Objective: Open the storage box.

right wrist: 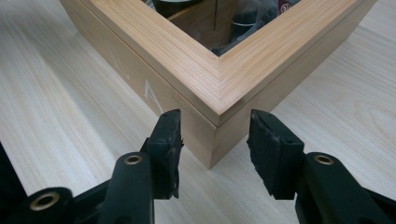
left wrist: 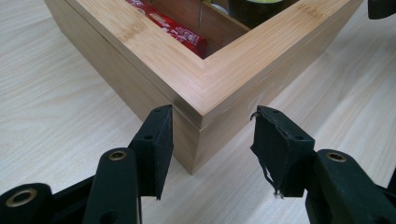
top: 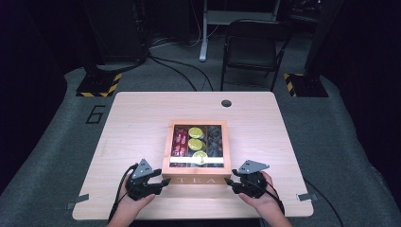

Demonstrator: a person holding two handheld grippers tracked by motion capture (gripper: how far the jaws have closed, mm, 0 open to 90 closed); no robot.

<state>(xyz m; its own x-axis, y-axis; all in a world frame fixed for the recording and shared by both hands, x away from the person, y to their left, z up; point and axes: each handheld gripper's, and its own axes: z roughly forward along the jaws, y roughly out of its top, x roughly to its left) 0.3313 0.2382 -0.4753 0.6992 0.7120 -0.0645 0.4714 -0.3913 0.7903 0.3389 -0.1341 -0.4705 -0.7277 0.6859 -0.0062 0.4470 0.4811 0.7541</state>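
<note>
The wooden tea box [top: 196, 174] is lying in the middle of the table [top: 132, 123], and both grippers are standing apart around its near corners: the left gripper [top: 160, 181] at its 7 o'clock corner, the right gripper [top: 230, 182] at 5 o'clock, equally near. The gripper views are showing the lid seam [left wrist: 189, 119] just between the jaws, while the high view is showing the packets under the glass lid.

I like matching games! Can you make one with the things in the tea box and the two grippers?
Things:
1. red packets
2. yellow-green lids
3. left gripper
4. right gripper

Places:
A. box's near right corner
B. left compartment
C. near left corner
D. middle compartment

Pairs: 1-B, 2-D, 3-C, 4-A
</note>
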